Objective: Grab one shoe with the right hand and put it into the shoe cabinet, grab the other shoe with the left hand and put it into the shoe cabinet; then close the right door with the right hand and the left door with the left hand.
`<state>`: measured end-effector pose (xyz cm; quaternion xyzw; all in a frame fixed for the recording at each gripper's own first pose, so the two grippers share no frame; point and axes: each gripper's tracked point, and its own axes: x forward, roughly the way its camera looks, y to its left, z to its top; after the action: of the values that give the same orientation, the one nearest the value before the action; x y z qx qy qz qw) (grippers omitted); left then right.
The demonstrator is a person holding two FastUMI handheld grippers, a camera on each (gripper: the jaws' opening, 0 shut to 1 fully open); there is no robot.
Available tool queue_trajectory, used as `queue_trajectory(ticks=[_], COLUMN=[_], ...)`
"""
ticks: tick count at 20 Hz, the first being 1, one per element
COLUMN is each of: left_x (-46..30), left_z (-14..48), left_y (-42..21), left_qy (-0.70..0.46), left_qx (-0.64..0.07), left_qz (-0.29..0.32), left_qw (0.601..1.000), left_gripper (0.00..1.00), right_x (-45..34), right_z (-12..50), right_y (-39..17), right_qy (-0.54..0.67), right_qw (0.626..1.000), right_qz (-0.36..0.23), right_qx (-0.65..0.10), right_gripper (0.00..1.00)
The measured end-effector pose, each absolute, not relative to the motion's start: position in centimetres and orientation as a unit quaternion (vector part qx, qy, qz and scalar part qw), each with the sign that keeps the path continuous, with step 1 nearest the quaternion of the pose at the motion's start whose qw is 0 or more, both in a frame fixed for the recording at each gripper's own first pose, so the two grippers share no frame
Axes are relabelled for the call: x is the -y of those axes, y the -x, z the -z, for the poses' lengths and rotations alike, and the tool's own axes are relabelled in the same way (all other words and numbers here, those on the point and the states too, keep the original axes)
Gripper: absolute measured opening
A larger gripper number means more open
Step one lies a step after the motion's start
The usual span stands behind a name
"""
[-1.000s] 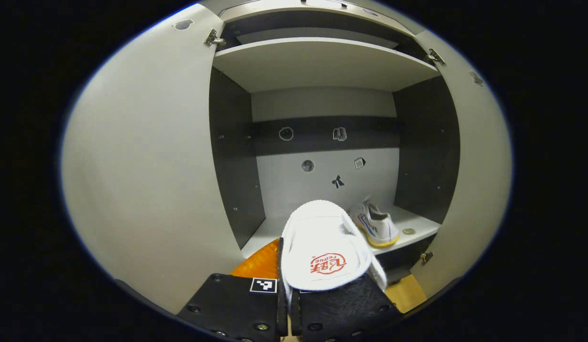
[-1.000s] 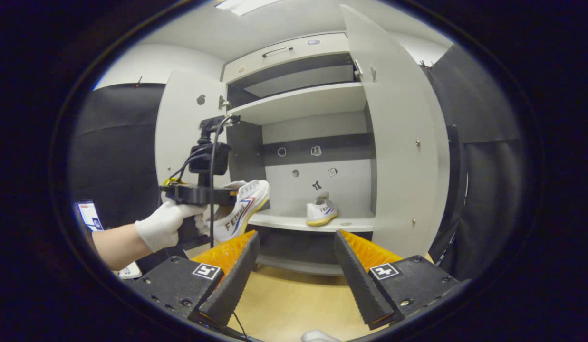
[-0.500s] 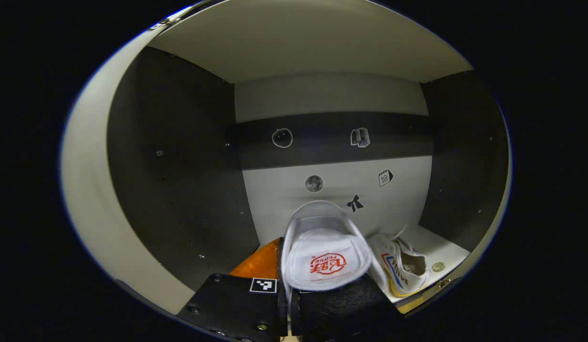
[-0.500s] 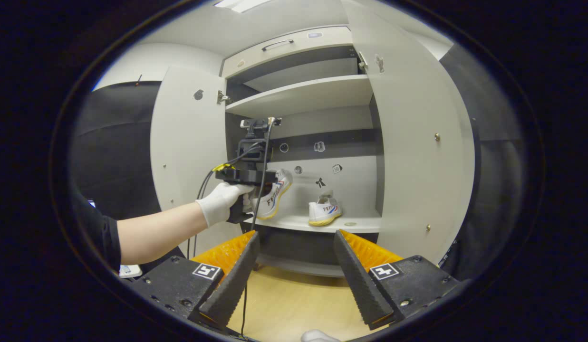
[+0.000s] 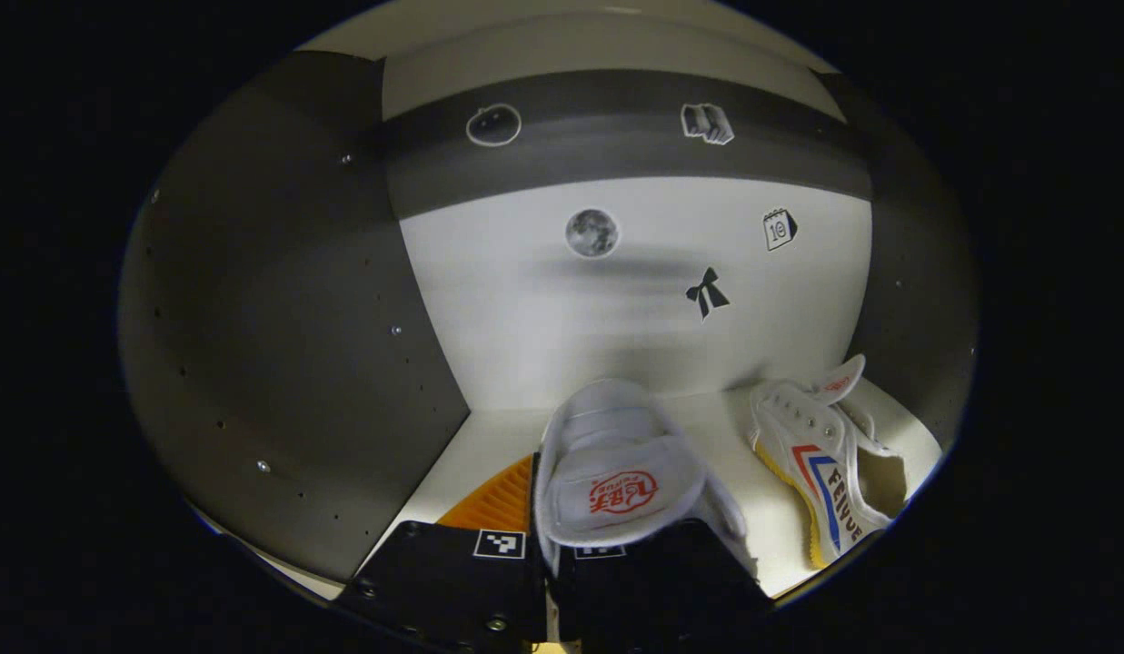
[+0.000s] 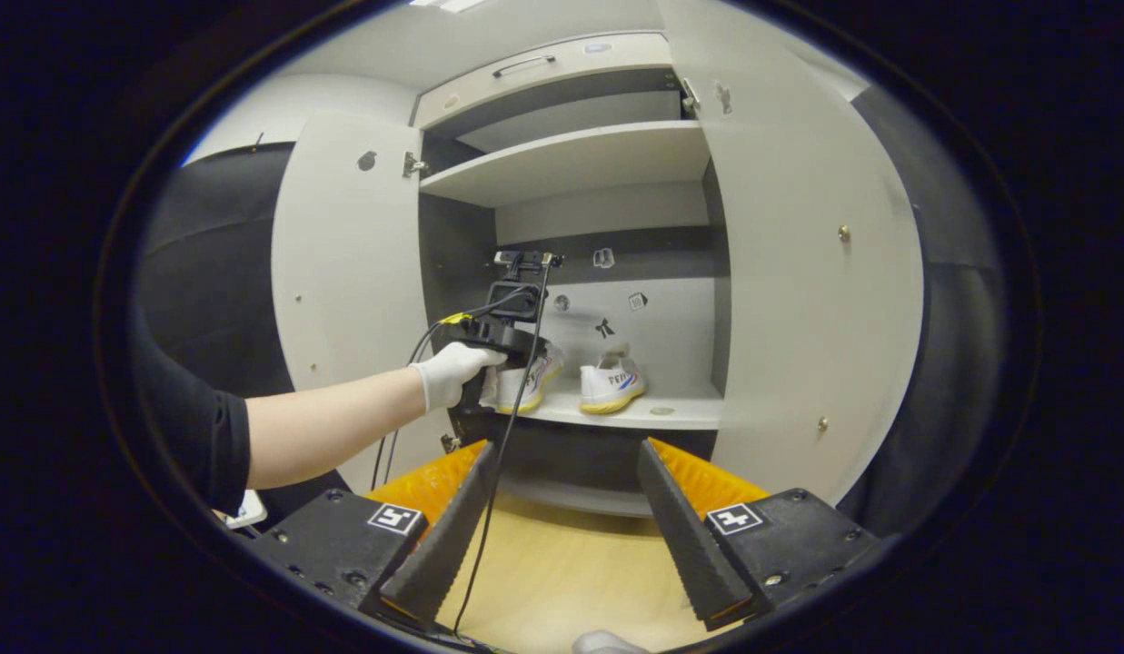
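Left claw: my left claw (image 5: 551, 545) is clamping the white canvas sneaker with the red heel patch (image 5: 616, 472) by its heel, both fingers pressing on it, toe pointing into the cabinet.

Right claw: my right claw (image 6: 562, 518) is hanging spread wide with nothing between its fingers, well back from the cabinet, above the pale wooden floor (image 6: 562, 581).

Held shoe: in the right gripper view I am seeing it (image 6: 532, 377) low over the left end of the light-grey lower shelf (image 6: 671, 413); whether the sole is touching the board I cannot tell.

Other shoe: the matching white sneaker with red and blue side stripes (image 5: 820, 454) is already standing on the same shelf, just beside the one I am carrying, apart from it.

Step in hand: I am judging this as the placing of the second shoe with my left hand (image 6: 448, 372).

Next move: I am expecting to settle the sole flat on the shelf, then part the fingers and draw straight back without nudging the neighbour.

Doors: the tall grey left door (image 6: 343, 272) and the grey right door (image 6: 798, 254) are both standing wide, not yet closed.
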<state>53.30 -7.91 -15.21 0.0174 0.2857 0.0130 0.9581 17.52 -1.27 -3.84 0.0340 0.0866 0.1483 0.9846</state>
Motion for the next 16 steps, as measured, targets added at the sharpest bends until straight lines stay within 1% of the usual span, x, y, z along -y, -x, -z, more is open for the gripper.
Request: queue_trajectory(ticks=[1,2,4,5,9,10,12,14,15,16], left_x=[7.8,8.1,8.2,8.4,7.1,7.1,6.7,6.8,7.0,7.0], left_z=[15.9,16.3,15.9,15.6,13.7,13.3,12.5,11.2,10.5,9.6], left_y=[-53.1,-52.8,-52.9,-52.8,-52.2,-51.9,-51.0,-50.3,-49.9,-49.5], left_qy=[-0.015,-0.008,-0.014,-0.009,-0.002,0.005,0.011,0.014,0.014,0.012], left_qx=[-0.3,-0.312,-0.301,-0.298,-0.267,-0.264,-0.255,-0.241,-0.232,-0.221], left_qz=[-0.004,0.006,0.015,0.018,-0.001,-0.002,-0.004,-0.002,0.001,0.0], left_qw=[0.954,0.95,0.953,0.954,0.964,0.965,0.967,0.97,0.973,0.975], left_gripper=[0.21,0.14,0.25,0.27,0.96,0.94,0.97,0.97,1.0,0.97], right_x=[1.3,1.2,1.3,1.1,0.9,0.8,0.8,0.8,0.8,0.9], right_z=[3.8,3.8,3.7,3.7,3.3,3.1,2.7,2.3,2.1,1.9], right_y=[-17.6,-17.7,-17.7,-17.5,-17.1,-17.0,-16.8,-16.5,-16.4,-16.4], right_qy=[-0.037,-0.039,-0.04,-0.041,-0.035,-0.034,-0.031,-0.027,-0.026,-0.025], right_qw=[0.984,0.984,0.984,0.983,0.984,0.984,0.985,0.986,0.986,0.986], right_qz=[-0.15,-0.151,-0.152,-0.155,-0.157,-0.157,-0.157,-0.155,-0.155,-0.154], right_qx=[-0.086,-0.086,-0.085,-0.084,-0.077,-0.076,-0.069,-0.062,-0.06,-0.056], right_gripper=[0.99,0.99,0.99,0.99,0.99,0.99,0.99,0.99,0.99,0.99])
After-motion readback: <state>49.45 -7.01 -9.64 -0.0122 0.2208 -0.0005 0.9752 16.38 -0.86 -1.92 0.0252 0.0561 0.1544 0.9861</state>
